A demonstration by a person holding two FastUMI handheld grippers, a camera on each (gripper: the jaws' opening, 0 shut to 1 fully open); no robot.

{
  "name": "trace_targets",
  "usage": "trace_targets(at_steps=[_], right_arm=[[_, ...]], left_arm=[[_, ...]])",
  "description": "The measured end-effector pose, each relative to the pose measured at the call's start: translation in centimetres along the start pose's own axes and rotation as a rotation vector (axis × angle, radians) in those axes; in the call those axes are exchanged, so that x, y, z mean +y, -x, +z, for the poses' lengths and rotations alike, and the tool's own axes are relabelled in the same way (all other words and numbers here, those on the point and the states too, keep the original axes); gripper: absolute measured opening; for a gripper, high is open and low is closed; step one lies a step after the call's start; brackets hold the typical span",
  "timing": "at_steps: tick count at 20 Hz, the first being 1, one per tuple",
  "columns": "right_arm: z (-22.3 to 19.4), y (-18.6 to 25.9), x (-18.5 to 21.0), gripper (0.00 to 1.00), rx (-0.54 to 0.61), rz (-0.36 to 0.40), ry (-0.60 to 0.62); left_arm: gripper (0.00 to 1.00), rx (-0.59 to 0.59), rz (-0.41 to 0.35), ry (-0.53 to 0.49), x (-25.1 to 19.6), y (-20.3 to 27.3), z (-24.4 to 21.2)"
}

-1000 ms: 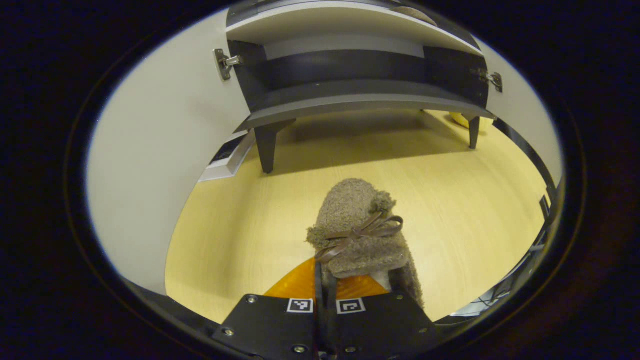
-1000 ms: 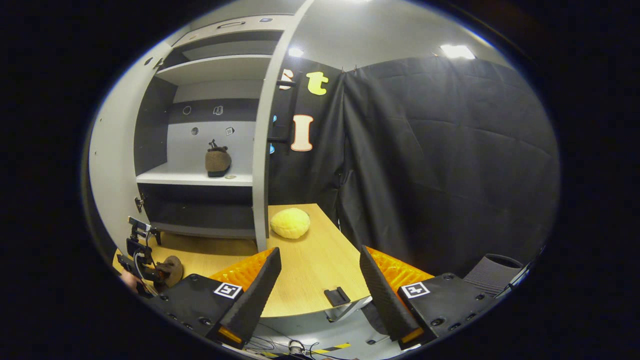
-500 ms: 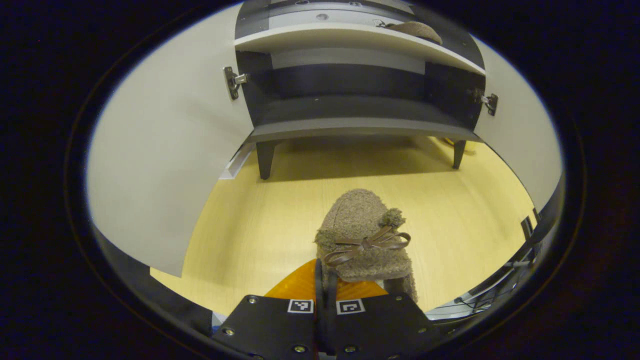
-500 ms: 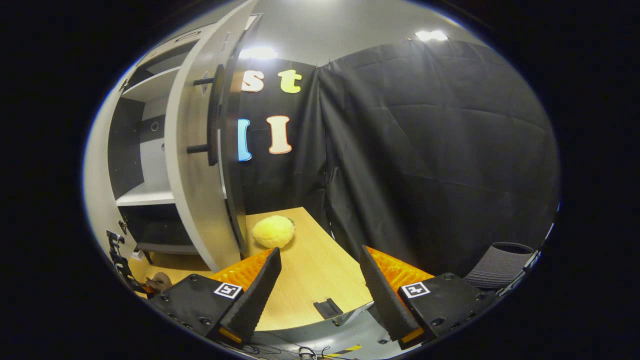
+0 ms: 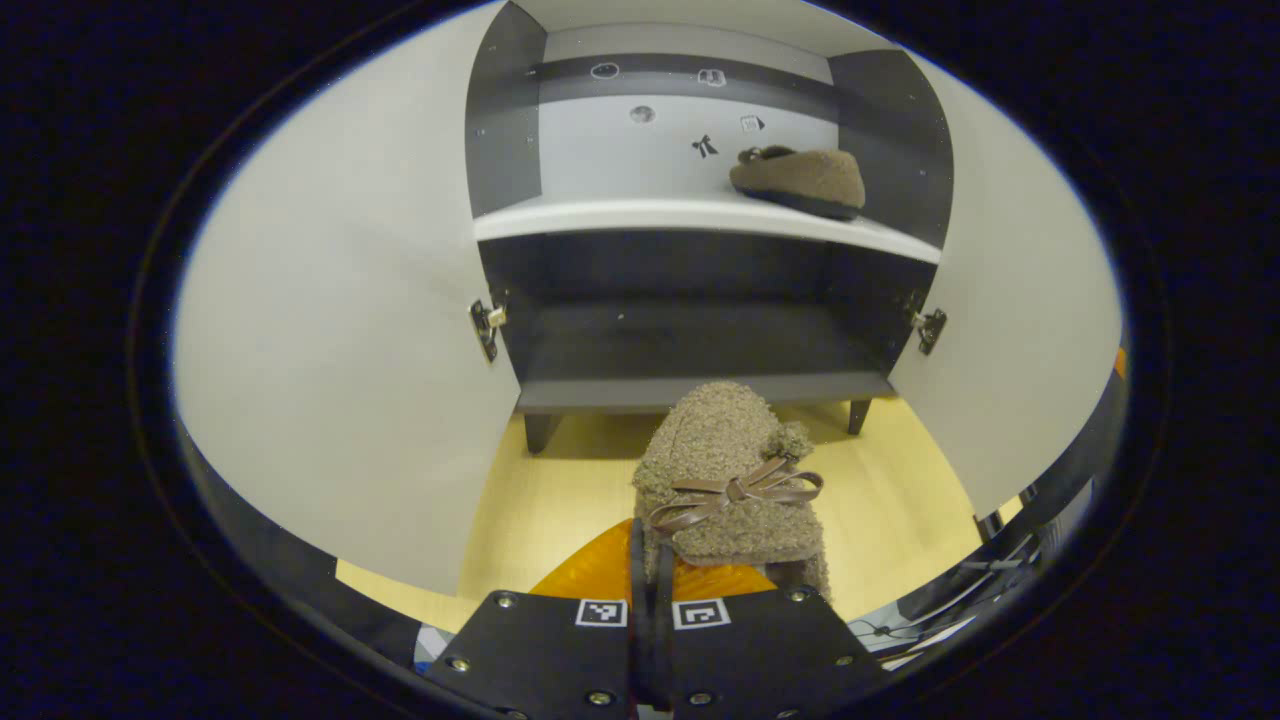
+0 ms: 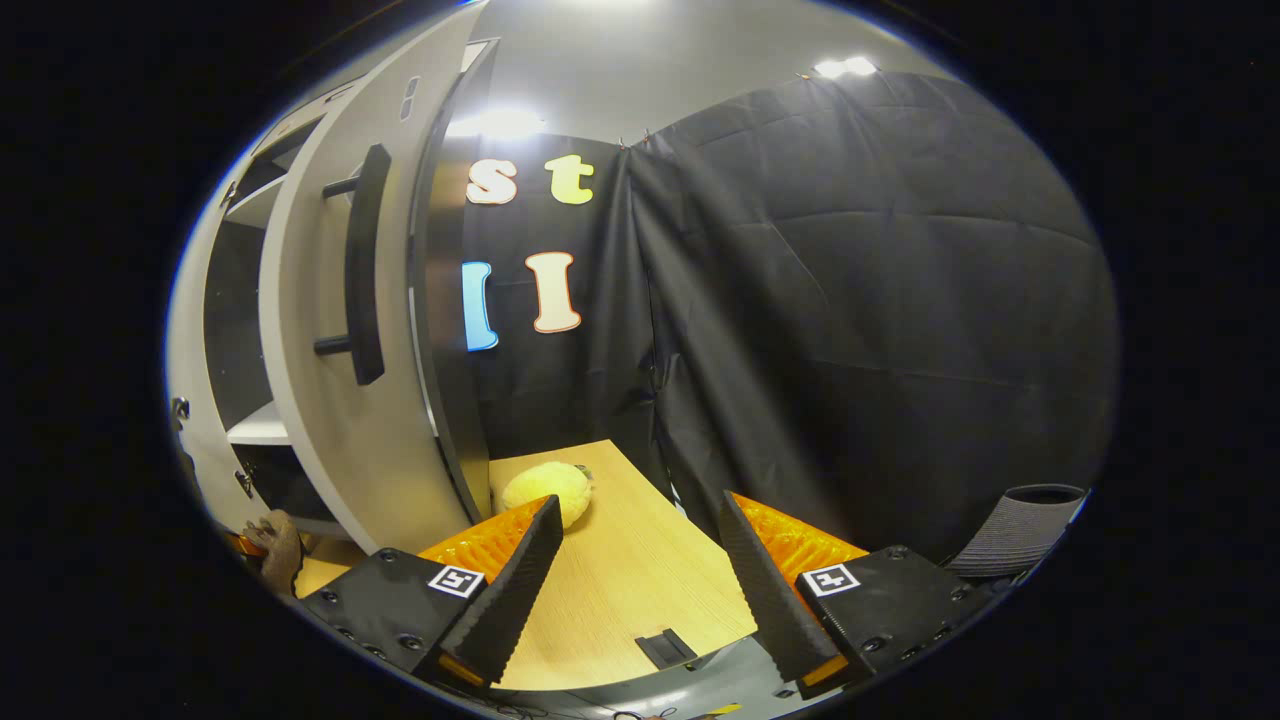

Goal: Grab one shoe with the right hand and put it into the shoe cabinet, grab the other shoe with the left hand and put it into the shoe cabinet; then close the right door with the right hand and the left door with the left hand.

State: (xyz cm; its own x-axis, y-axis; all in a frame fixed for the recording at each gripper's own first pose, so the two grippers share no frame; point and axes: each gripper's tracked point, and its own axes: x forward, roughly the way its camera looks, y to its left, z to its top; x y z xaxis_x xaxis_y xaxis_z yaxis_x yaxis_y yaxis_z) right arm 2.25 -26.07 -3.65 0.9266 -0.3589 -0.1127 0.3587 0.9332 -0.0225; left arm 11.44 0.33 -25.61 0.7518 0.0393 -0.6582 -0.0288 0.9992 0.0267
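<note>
A fuzzy brown slipper [image 5: 728,475] with a ribbon bow is held off the table, toe toward the open shoe cabinet, and my left gripper [image 5: 655,560] is shut on its heel end. The matching slipper [image 5: 800,180] lies on the cabinet's white shelf [image 5: 620,215], toward the right. Both cabinet doors stand open: the left door [image 5: 340,350] and the right door [image 5: 1010,330]. My right gripper [image 6: 640,560] is open with nothing between its fingers, outside the right door [image 6: 330,400] near its black handle [image 6: 360,265]. The held slipper [image 6: 275,545] shows at the lower left of the right gripper view.
The cabinet stands on short dark legs on a light wooden table [image 5: 540,500]. Its dark lower shelf [image 5: 690,345] holds nothing. A round yellow object [image 6: 545,488] lies on the table behind the right door. A small black clip [image 6: 665,648] sits at the table's near edge.
My left gripper has risen with the slipper and tilted up, so the white shelf and the other slipper come into full view. My right gripper has swung to the outer face of the right door.
</note>
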Motion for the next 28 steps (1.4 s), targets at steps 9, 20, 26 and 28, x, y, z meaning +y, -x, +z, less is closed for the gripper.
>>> trace_targets(at_steps=[9, 20, 26, 28], right_arm=[[0.1, -1.9, -0.9, 0.97, 0.006, -0.006, -0.024], [2.2, -2.3, -2.1, 0.98, -0.029, -0.04, -0.049], [2.1, -2.0, -3.4, 0.98, -0.025, -0.078, -0.062], [1.9, -1.8, -4.0, 0.94, -0.023, -0.094, -0.066]], left_arm=[[0.02, -0.154, -0.043, 0.027, -2.4, 2.4, 15.0], [0.01, -0.346, 0.019, 0.003, -1.1, -4.4, 33.4], [0.01, -0.378, 0.028, 0.022, -0.9, -10.3, 38.4], [0.01, -0.392, 0.055, 0.014, -0.4, -12.4, 39.6]])
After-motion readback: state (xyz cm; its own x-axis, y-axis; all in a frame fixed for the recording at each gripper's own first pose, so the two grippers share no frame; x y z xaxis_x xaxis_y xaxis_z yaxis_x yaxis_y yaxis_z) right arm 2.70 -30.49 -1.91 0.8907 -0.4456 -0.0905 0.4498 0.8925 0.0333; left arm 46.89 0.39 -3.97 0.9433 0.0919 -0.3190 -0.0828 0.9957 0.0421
